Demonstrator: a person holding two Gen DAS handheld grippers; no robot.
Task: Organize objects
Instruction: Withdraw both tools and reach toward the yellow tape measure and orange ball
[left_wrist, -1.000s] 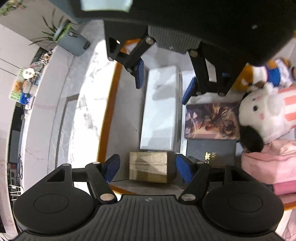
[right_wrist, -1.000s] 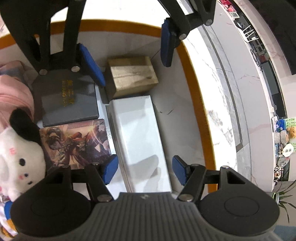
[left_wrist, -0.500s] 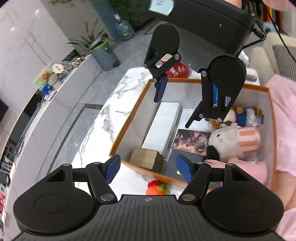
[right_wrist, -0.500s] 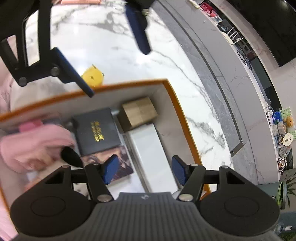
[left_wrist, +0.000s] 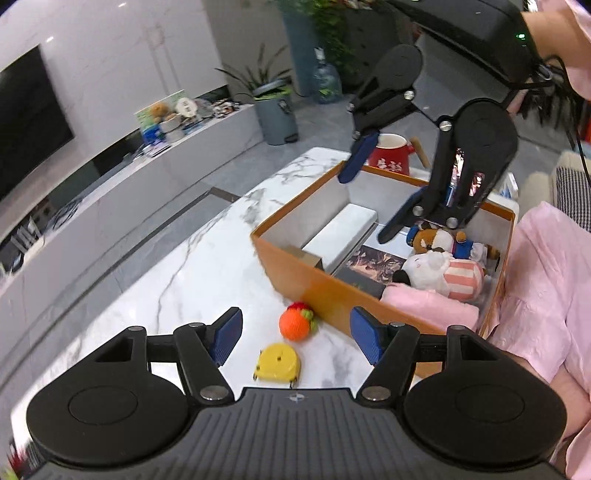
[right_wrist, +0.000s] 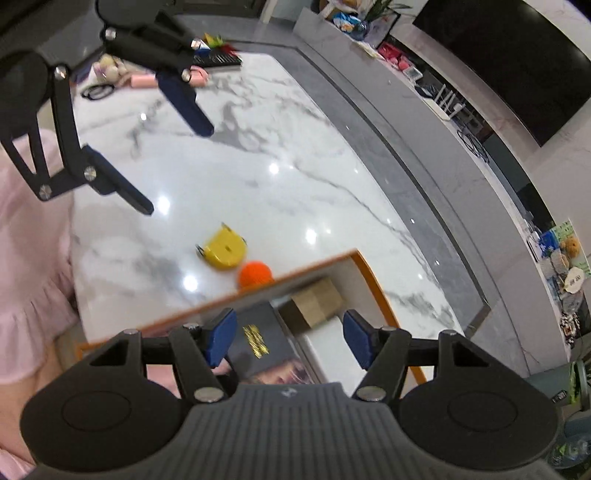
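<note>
Both pairs of blue-padded fingers stand wide apart and hold nothing: the left gripper (left_wrist: 295, 339) hangs over the white marble counter (left_wrist: 192, 273), and the right gripper (right_wrist: 290, 341) hangs over the open orange-rimmed cardboard box (left_wrist: 295, 273) with grey inner walls. Between the left fingers (left_wrist: 227, 334), down on the counter, lie a yellow tape measure (left_wrist: 277, 362) and, just beyond it, an orange crocheted ball with a red and green top (left_wrist: 296, 321), which sits close against the near outer wall of the box. From the right wrist view the tape measure and the ball lie just beside each other, outside the box wall and toward the counter's middle. Inside the box, a small brown cardboard carton (right_wrist: 314, 302) sits in one corner, a long white box (left_wrist: 340, 229) runs along the wall beside it, and a black booklet with gold lettering (right_wrist: 255, 339) and a dark illustrated card (left_wrist: 376, 260) lie flat next to them. Farther in rest a white plush animal in a pink-striped top (left_wrist: 439, 271), a brown plush animal in blue (left_wrist: 439, 240) and a folded pink cloth (left_wrist: 428, 306). A red and white enamel pot (left_wrist: 391, 155) stands beyond the box's far wall, and a pink sleeve (left_wrist: 546, 280) shows at the counter's edge.
</note>
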